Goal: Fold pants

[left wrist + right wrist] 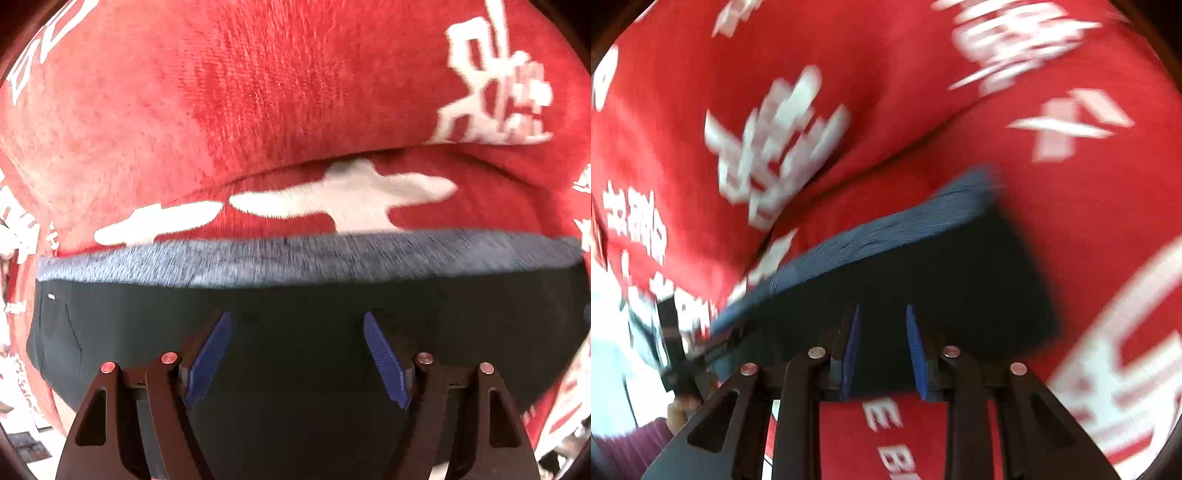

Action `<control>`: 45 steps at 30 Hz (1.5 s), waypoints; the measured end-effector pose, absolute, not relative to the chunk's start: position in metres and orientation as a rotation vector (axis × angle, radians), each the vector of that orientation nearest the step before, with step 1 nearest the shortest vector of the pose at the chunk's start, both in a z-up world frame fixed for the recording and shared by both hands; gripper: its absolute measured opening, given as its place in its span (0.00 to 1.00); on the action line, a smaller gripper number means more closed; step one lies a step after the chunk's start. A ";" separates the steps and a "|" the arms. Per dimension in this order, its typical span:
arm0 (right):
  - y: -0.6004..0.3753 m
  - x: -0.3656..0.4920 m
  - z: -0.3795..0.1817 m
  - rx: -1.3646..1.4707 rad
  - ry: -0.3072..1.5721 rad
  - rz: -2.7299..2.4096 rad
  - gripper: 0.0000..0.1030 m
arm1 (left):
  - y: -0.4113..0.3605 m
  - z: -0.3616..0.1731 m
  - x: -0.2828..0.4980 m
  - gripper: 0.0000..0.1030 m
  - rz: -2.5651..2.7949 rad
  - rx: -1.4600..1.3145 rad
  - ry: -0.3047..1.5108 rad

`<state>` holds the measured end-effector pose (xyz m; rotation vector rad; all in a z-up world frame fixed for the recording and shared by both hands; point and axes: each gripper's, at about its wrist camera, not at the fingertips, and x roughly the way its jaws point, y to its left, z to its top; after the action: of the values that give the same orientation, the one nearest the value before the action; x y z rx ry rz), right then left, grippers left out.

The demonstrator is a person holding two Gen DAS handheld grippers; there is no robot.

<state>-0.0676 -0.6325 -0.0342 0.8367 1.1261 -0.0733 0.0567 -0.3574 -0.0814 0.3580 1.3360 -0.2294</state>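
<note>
With the left gripper spread wide and the right gripper narrowly apart, neither gripping, the folded pants at lower centre could spring open on the soft red blanket.

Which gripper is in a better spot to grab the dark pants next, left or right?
Probably left. The left gripper hangs open, squarely over the pants, and its picture is steadier. The right gripper looks narrower, slanted and blurred.

- One pair of dark pants, folded, with one grey-blue waistband along its far edge.
- One red cloth with white print beneath.
- Two grippers: left gripper, right gripper.
- One maroon sleeve, near left.
</note>
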 end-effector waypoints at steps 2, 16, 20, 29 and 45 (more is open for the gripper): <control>-0.616 -0.034 -0.053 0.770 1.182 -0.037 0.29 | -0.358 -0.086 0.064 0.73 -0.210 0.323 1.316; -0.619 -0.008 -0.033 0.860 1.140 -0.056 0.35 | -0.299 -0.054 0.101 0.84 -0.163 0.298 1.301; -0.573 -0.042 -0.019 1.010 1.110 0.121 0.39 | -0.233 -0.039 0.096 0.84 -0.131 0.312 1.320; -0.367 -0.044 -0.067 1.315 1.181 0.369 0.42 | -0.087 -0.041 0.096 0.84 -0.029 0.313 1.331; -0.301 -0.011 -0.096 1.337 1.222 0.211 0.12 | 0.005 -0.078 0.115 0.90 -0.103 0.236 1.346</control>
<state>-0.0113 -0.3009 -0.0955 1.3372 1.2220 0.2115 0.1151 0.0049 -0.0783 0.2364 1.3464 -0.1034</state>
